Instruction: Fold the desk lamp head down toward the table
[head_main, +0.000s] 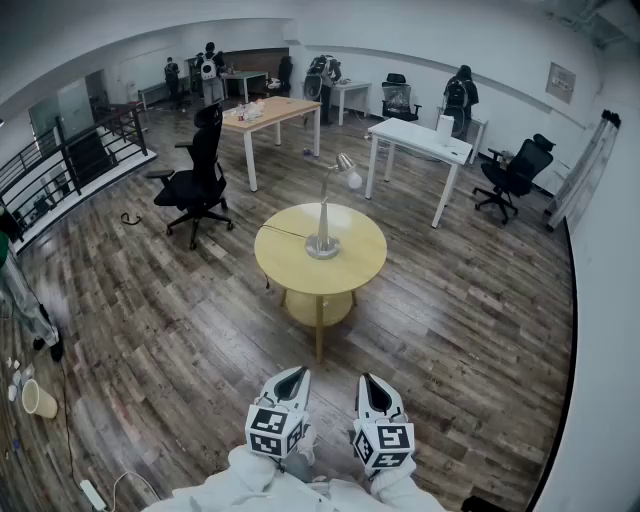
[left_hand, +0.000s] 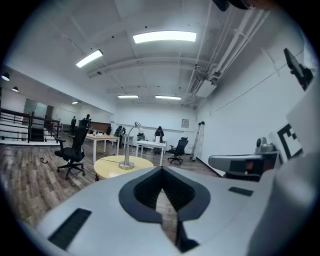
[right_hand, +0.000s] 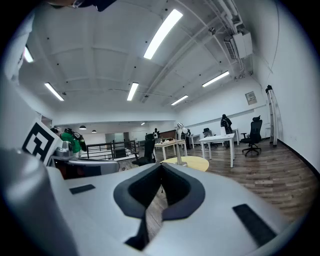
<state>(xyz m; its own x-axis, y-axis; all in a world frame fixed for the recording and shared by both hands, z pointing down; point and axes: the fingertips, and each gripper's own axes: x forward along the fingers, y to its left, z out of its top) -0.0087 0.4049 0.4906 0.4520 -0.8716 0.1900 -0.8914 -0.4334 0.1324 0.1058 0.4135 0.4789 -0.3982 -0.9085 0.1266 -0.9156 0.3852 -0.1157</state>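
The left gripper (head_main: 293, 378) and the right gripper (head_main: 371, 384) are held side by side, close in and nearly level. Each has its jaws pressed together on nothing, as suits an approach in which nothing is yet to be grasped. The desk lamp (head_main: 325, 212) is seen well ahead of both, upright on its base near the middle of the round yellow table (head_main: 285, 270), with the lamp head (head_main: 351, 178) raised and not yet folded down; the task is judged barely begun, the wooden floor (head_main: 450, 330) between being left to be crossed.

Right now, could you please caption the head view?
Left gripper and right gripper, both shut, face the desk lamp standing on a round table.
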